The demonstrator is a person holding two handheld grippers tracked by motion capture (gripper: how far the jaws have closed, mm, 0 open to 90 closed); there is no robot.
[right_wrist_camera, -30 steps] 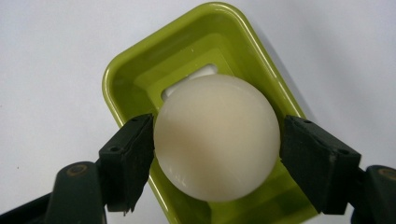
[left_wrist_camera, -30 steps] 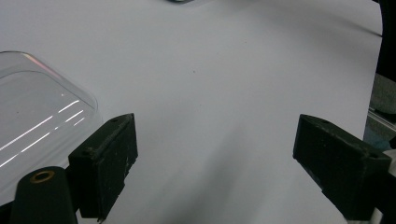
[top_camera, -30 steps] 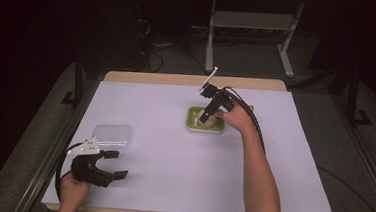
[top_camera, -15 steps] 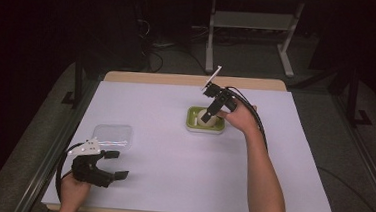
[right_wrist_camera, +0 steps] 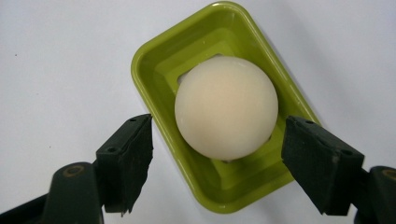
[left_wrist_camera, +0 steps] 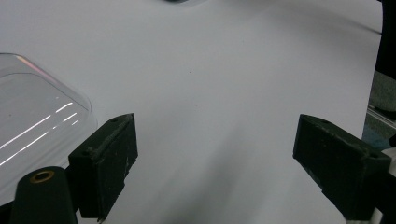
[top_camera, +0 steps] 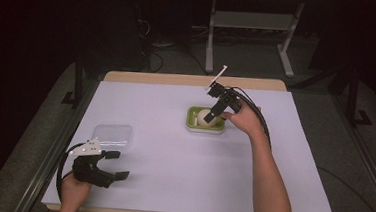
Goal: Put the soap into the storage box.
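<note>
A cream-coloured ball sits in a lime-green rectangular dish toward the far-centre of the white-covered bench, seen from above & from the right gripper view. The right tongs hang over the dish w/ jaws spread wide, one either side of the ball, neither touching it; one jaw lies over the dish's long rim, the other over its opposite edge. In the high view the right tongs point down at the dish, held by the person's right hand, forearm stretching in from the bottom edge, cable looping behind. Well apart, at the near-left corner of the bench, the left tongs rest low in the left hand, jaws also wide apart w/ nothing between them but bare bench cover. Just beside them lies a clear plastic lid, its rounded corner showing at the left of the left gripper view.
</note>
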